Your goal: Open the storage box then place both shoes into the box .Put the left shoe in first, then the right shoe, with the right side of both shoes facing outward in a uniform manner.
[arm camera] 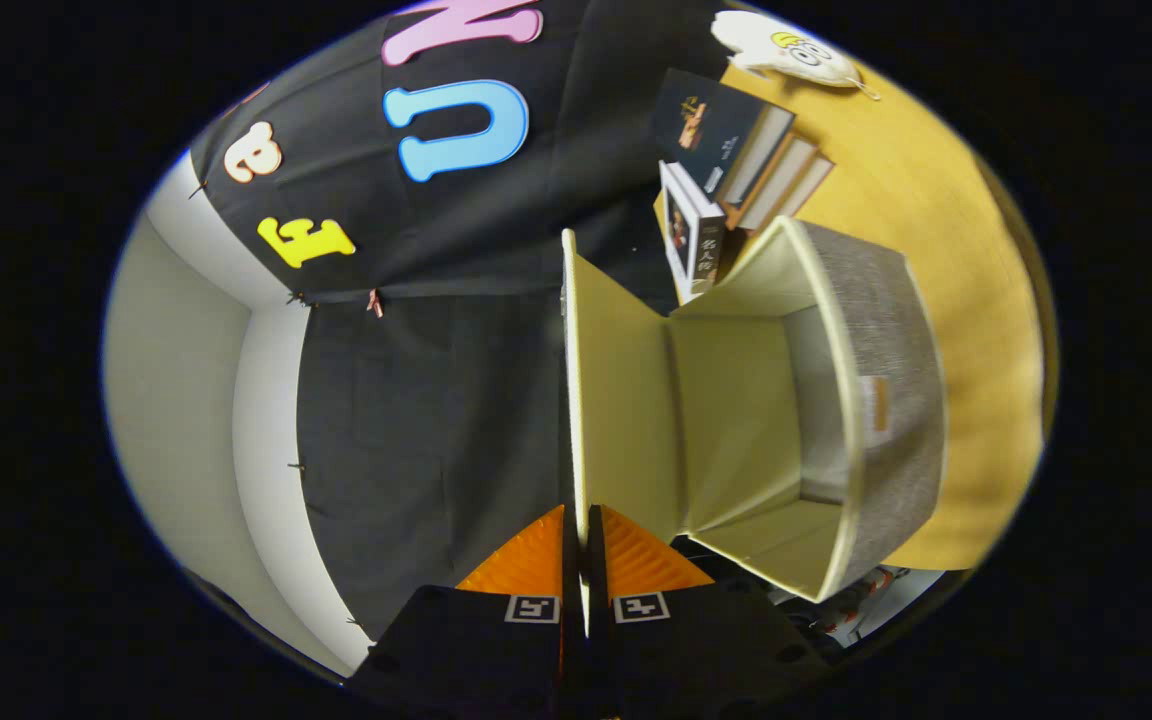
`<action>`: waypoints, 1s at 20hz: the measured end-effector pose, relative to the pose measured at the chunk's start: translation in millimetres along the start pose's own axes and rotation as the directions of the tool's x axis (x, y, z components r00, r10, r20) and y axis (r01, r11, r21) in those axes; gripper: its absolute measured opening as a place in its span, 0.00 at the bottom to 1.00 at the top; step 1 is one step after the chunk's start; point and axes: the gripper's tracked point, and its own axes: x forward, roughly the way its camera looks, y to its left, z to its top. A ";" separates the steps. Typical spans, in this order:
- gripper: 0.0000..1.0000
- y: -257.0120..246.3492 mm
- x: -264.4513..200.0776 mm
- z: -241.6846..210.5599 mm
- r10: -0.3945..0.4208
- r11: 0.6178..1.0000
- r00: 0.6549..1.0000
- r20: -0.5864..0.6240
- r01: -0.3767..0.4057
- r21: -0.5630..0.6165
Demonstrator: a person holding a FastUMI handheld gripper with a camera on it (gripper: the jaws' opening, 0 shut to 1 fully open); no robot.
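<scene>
Two jaws of the gripper [576,545] clenched on the lid [621,400] edge, lid swung up. Box [886,400] open at 3 o'clock on the table [966,260]; books [736,170] at 1 o'clock beyond it.

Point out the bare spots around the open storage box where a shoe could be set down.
The claw is shut on the lid, holding it open. Inside the storage box the floor is bare, bordered by its pale walls. The yellow table is free along the box's grey side. It is crowded by the books and the white toy.
</scene>
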 end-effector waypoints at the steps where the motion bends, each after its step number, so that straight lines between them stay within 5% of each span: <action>1: 0.05 6.5 10.5 -2.6 -0.005 1.000 1.000 -0.008 0.005 -0.020; 9: 0.05 43.7 116.8 -31.9 -0.016 0.989 0.997 -0.073 0.005 -0.146; 20: 0.05 8.9 217.5 -64.6 -0.138 0.966 0.987 -0.085 0.116 -0.229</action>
